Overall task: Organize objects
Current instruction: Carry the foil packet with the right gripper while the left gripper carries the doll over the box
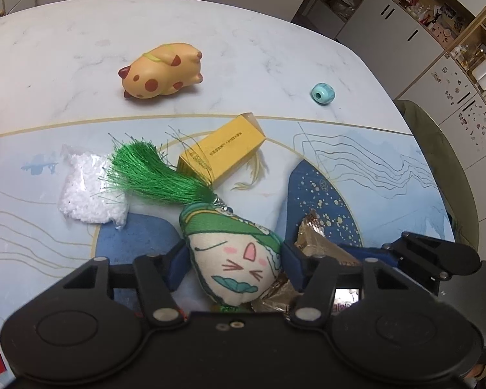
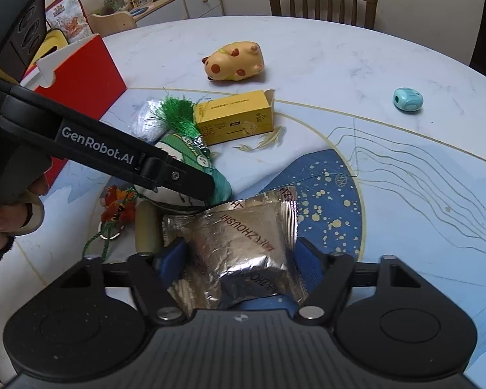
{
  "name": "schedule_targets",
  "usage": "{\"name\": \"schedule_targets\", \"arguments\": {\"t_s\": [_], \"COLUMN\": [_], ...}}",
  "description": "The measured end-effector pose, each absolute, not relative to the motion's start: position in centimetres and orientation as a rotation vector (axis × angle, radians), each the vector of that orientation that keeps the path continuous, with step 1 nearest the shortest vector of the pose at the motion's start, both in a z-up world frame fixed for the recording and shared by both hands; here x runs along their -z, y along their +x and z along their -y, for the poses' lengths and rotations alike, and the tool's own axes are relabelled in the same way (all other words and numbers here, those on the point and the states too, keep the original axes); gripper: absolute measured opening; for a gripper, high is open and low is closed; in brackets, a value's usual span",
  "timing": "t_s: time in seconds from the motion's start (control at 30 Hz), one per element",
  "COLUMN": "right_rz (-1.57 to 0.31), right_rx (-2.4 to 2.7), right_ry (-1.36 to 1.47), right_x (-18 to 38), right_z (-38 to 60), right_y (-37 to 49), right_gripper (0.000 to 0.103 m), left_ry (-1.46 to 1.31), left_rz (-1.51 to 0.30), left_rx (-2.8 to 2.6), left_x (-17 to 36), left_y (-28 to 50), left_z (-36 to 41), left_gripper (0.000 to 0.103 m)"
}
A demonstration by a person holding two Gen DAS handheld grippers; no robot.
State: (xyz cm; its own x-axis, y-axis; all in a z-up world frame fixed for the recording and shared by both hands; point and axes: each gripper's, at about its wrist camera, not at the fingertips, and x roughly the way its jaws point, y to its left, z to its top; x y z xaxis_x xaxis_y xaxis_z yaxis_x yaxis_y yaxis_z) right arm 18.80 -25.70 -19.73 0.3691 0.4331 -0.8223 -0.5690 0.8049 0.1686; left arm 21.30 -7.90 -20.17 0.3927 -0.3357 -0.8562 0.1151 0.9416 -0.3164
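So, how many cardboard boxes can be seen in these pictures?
2: a yellow box lying mid-table beside the green tassel, and a red box at the table's left edge. Others may be out of view.

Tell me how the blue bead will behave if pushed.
The blue bead looks rounded, so it will probably roll rather than slide on the smooth table. It seems small and hard, likely light. With nothing close beside it, it may run towards the table edge.

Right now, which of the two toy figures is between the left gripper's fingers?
The green-tasselled cat-face plush sits between the left gripper fingers; the spotted orange pig lies untouched farther back on the table.
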Motion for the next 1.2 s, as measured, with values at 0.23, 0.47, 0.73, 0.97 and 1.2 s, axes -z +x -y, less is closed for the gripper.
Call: {"name": "schedule_targets", "arguments": {"t_s": [0.23,0.47,0.73,0.97,1.2], "right_rz": [-0.984,-0.972,-0.928,-0.888,-0.837], "right_rx": [-0.63,-0.594,-0.569,-0.576,-0.589], "right_ry": [-0.152,-0.074,-0.035,-0.035,-0.038], "right_x": [19.2,17.3,13.3,9.8,6.8], "right_z": [25.7,26.9,27.4,25.8,23.0], "right_y": [18.1,17.5,16.0,14.5,13.4], "right_gripper": [0.051,0.048,0.048,0.048,0.048], "left_ry": [-0.221,-0.251,-0.274,-0.261,-0.272], "left_rz": [-1.11,-1.077,-1.025,-0.999,-0.974], "left_rx": [0.302,0.327,0.35,0.327,0.3], "left_x": [19.3,17.3,13.5,10.5,8.2], "left_y": [20.6,19.4,17.5,16.1,14.9], "left_z": [7.9,7.4,6.4,4.3,1.0], "left_gripper": [0.055,0.055,0.055,0.055,0.055]}}
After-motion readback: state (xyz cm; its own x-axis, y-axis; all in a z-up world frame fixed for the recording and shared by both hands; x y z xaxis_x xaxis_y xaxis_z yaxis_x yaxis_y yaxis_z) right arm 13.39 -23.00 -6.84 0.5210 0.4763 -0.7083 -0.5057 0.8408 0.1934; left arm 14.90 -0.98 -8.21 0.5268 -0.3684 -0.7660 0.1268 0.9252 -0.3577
